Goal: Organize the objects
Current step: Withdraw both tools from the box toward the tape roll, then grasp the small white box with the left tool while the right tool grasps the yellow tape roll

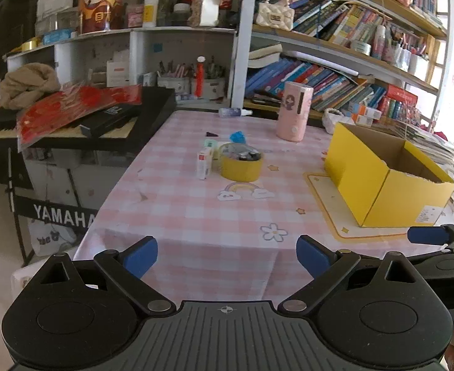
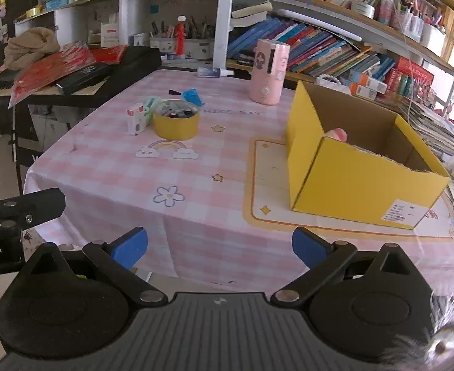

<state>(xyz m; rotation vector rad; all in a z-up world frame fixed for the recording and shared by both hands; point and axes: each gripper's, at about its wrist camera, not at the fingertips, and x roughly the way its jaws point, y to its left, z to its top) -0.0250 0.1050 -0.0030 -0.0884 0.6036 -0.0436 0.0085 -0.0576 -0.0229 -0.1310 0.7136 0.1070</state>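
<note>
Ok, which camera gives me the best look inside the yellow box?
The right wrist view: the yellow box sits closer and its open top faces the camera, showing the inner walls and something pink just behind the near corner. The left wrist view shows the box farther right, with only its inner walls visible.

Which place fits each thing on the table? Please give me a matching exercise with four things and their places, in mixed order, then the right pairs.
Things:
1. yellow box
2. tape roll
3. pink cylinder
4. clear bottle

Places:
A. lying at the table's far edge
B. beside a small white carton
C. on the yellow-bordered mat
D. upright, behind the box's far corner

Pairs: 1-C, 2-B, 3-D, 4-A
</note>
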